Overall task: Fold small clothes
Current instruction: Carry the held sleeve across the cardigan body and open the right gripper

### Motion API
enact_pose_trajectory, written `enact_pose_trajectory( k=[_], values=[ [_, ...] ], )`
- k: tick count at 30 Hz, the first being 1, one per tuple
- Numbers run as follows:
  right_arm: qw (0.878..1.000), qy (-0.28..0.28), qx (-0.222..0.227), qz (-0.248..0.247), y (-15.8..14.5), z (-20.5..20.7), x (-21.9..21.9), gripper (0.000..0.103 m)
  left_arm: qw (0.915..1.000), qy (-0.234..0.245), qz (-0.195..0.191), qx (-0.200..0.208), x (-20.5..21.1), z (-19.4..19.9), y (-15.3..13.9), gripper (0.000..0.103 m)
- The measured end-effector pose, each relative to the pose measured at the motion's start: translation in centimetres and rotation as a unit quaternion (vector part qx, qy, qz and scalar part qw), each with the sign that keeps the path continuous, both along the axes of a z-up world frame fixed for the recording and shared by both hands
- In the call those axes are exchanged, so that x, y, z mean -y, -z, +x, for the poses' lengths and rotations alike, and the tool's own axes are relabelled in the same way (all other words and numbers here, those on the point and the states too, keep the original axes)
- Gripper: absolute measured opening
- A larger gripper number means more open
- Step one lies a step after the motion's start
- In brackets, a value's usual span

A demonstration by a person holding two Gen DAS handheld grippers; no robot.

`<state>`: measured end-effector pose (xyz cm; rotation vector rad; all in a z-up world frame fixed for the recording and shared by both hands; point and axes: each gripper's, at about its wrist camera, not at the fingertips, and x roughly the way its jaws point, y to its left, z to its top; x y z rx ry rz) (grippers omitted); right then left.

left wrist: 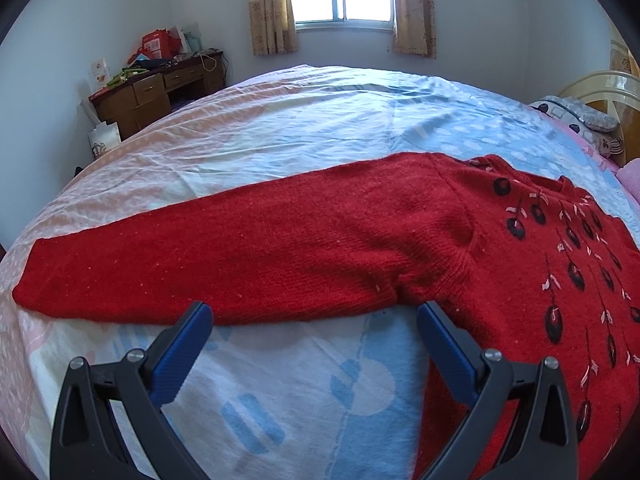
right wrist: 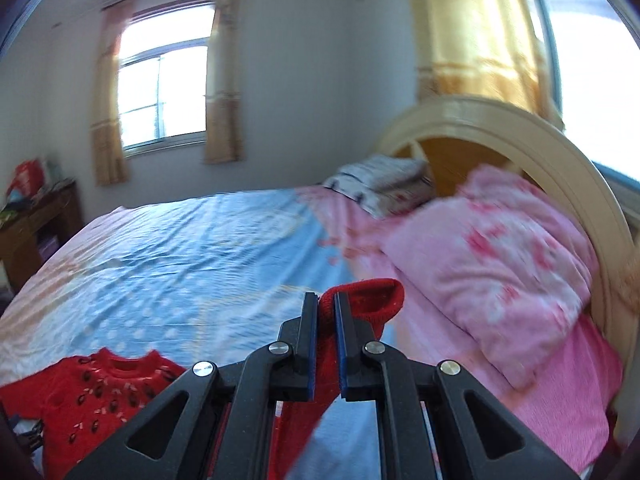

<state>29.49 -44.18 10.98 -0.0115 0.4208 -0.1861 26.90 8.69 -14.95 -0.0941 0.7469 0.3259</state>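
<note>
A red knitted sweater (left wrist: 360,240) with dark flower motifs lies flat on the bed, one long sleeve stretched out to the left. My left gripper (left wrist: 314,314) is open just in front of the sleeve's near edge, close to the armpit, with nothing between its blue pads. In the right wrist view my right gripper (right wrist: 326,300) is shut on the cuff of the other red sleeve (right wrist: 368,300), lifted above the bed; the sleeve hangs down between the fingers. The sweater's body (right wrist: 100,392) with its neckline lies at lower left there.
The bed sheet (left wrist: 312,120) is blue and pink, lightly wrinkled. A pink pillow (right wrist: 492,264) and a folded grey blanket (right wrist: 380,184) lie by the cream headboard (right wrist: 560,152). A cluttered wooden desk (left wrist: 160,88) stands at the far left wall.
</note>
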Motion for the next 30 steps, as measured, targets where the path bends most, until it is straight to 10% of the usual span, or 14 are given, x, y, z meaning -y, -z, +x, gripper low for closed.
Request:
enact_pose_trajectory(
  k=[20, 30],
  values=[
    [0.976, -0.202, -0.003, -0.083, 1.6, 4.3, -24.2, 0.007, 0.9992, 0.005, -0.031, 0.023, -0.7, -0.6, 0.2, 0.103],
    [0.944, -0.308, -0.070, -0.098, 14.4, 4.5, -37.6, 0.007, 0.9978, 0.001, -0.056, 0.036, -1.5, -1.0, 0.4, 0.103]
  ],
)
